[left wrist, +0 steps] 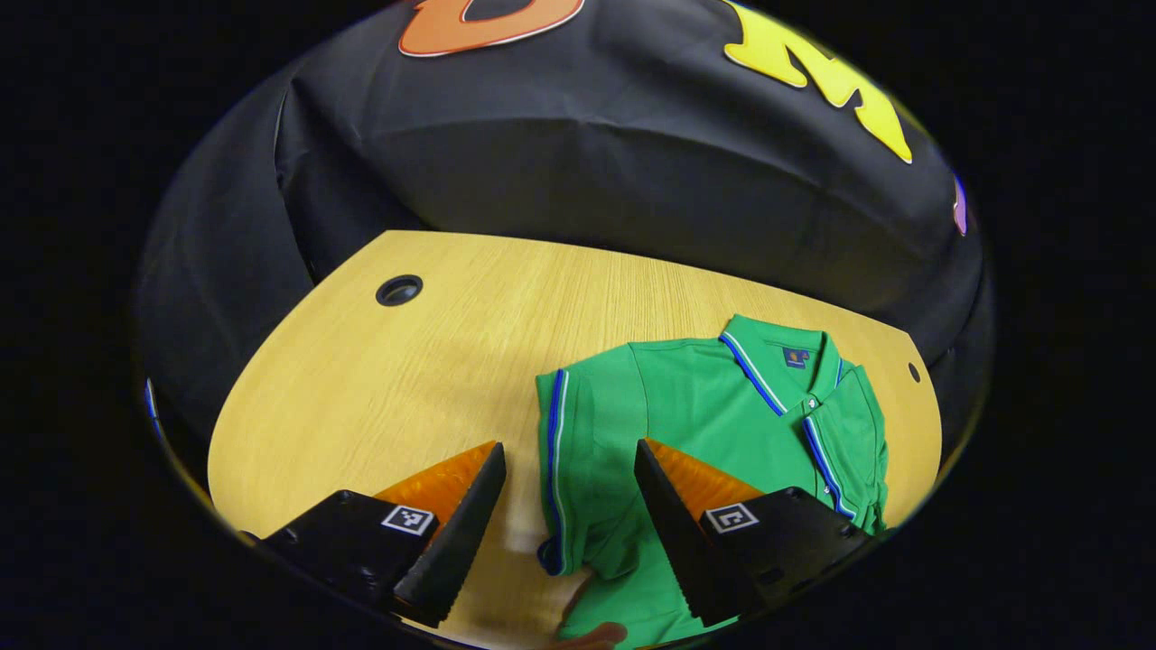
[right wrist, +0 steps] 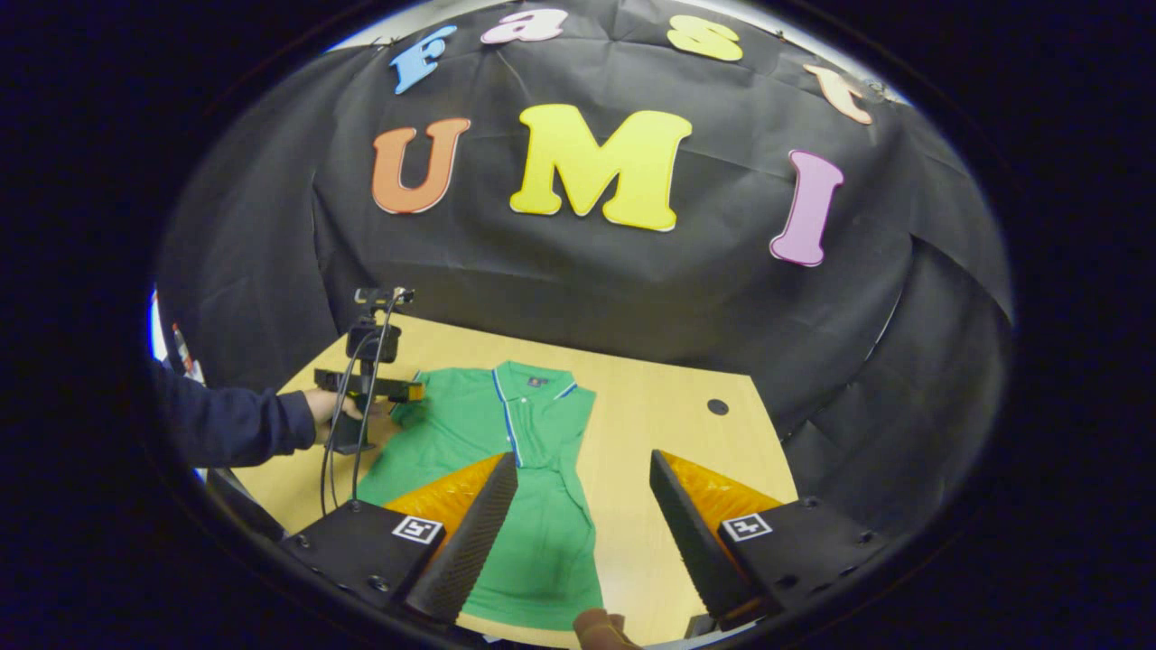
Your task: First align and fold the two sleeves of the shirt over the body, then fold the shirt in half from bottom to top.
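The green short-sleeved polo shirt (left wrist: 722, 415) is spread on the pale wooden table (left wrist: 379, 379) for folding. Both the left gripper (left wrist: 569, 506) and the right gripper (right wrist: 582, 515) are held wide open and empty, the left one poised over the unfolded sleeve (left wrist: 573, 451).

Shirt (left wrist: 704, 424) hem cut off at btm edge — far sleeve hidden behind left gripper (right wrist: 411, 390) in right gripper view.
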The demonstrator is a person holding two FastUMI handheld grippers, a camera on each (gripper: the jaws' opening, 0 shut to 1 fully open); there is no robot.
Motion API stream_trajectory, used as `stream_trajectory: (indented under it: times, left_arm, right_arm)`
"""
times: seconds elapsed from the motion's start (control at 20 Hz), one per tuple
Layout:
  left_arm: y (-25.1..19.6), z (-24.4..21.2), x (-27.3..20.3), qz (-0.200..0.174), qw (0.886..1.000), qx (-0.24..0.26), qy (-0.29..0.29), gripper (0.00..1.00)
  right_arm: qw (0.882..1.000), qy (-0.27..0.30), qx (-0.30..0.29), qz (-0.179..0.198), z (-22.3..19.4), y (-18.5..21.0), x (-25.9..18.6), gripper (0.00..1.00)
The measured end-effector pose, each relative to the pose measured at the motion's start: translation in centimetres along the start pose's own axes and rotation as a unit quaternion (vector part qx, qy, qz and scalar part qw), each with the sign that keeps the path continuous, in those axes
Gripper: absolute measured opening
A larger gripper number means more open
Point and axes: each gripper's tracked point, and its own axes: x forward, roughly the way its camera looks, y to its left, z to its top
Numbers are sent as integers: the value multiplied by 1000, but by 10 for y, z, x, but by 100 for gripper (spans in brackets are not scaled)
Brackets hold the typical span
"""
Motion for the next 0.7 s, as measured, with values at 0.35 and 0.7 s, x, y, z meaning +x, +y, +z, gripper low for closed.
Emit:
stream_trajectory:
  times: [0.35, 0.7]
  left_arm:
    - [-10, -18, 4, -21, 997, -39, 61, 80]
    - [-4, -23, 6, -12, 996, -13, 87, 50]
  right_arm:
    - [1000, 10, 21, 13, -5, 10, -6, 93]
    - [999, 18, 49, 6, -15, -5, -6, 93]
